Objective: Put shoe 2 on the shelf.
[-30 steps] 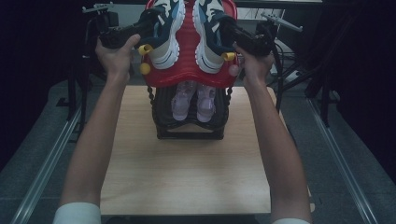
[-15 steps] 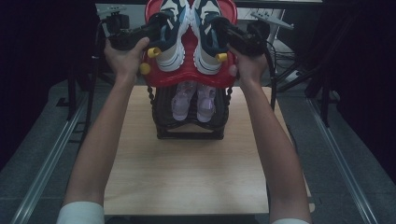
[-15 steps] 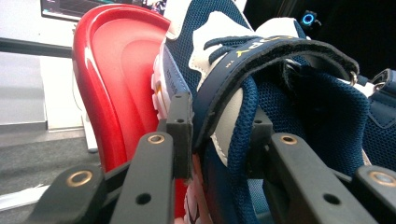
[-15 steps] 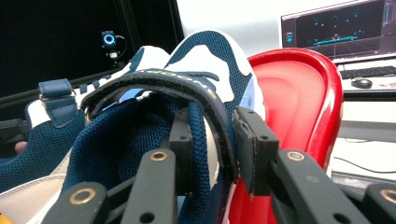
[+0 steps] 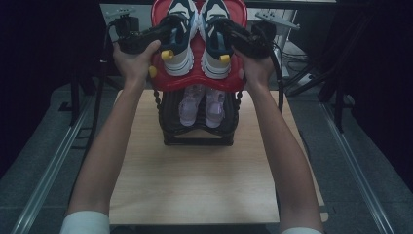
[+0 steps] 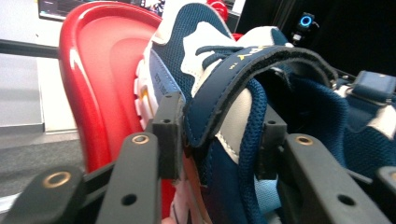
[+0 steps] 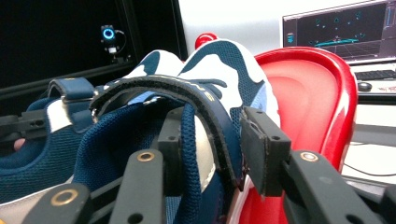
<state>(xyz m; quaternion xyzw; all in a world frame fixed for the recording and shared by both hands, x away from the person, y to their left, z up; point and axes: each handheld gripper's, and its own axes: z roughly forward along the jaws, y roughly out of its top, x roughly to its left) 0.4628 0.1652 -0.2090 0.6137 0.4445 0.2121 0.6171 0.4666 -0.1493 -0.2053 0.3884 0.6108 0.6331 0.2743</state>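
Sneakers on red tray, upper centre: tools releasing.
Left tool [image 6: 215, 140] and right tool [image 7: 210, 149] are opening, jaws slackening around shoe [image 6: 219, 93] sides; next likely calling for withdrawal clear of tray [image 5: 195, 80].

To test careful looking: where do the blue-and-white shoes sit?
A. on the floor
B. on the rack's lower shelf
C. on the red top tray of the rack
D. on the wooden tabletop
C: the blue-and-white shoes lie on the red tray, above the pale pair lower in the rack.
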